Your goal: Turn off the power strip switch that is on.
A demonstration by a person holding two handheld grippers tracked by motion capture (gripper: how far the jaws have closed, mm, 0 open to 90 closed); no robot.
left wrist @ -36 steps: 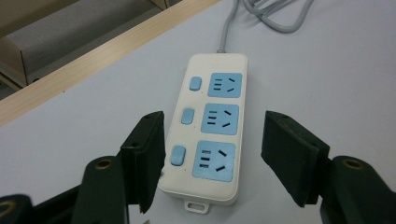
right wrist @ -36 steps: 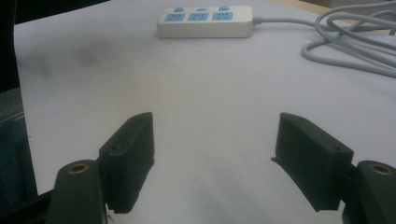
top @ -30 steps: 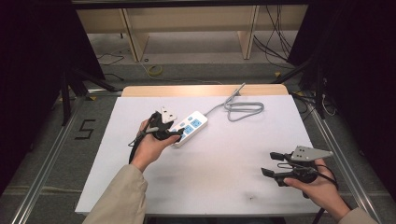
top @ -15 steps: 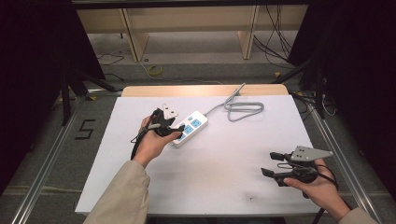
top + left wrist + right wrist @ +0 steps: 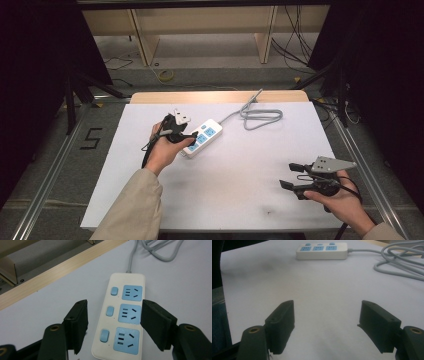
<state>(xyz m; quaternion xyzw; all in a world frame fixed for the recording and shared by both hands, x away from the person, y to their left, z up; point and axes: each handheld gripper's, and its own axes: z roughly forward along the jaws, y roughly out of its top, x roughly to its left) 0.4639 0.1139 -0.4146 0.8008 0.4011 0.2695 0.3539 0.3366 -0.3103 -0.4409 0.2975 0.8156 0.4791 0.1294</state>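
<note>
While my left gripper hangs over the power strip with its jaws spread to either side of it (not touching), my right gripper rests near the table's right front edge, jaws apart too, holding nothing. Its cord coils toward the far edge.

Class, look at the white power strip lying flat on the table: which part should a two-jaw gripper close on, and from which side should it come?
Probably grip the power strip across its narrow width, on the two long side walls, coming from above. It lies flat, sockets up, and the open left gripper already straddles it that way. Avoid the cable end.
</note>
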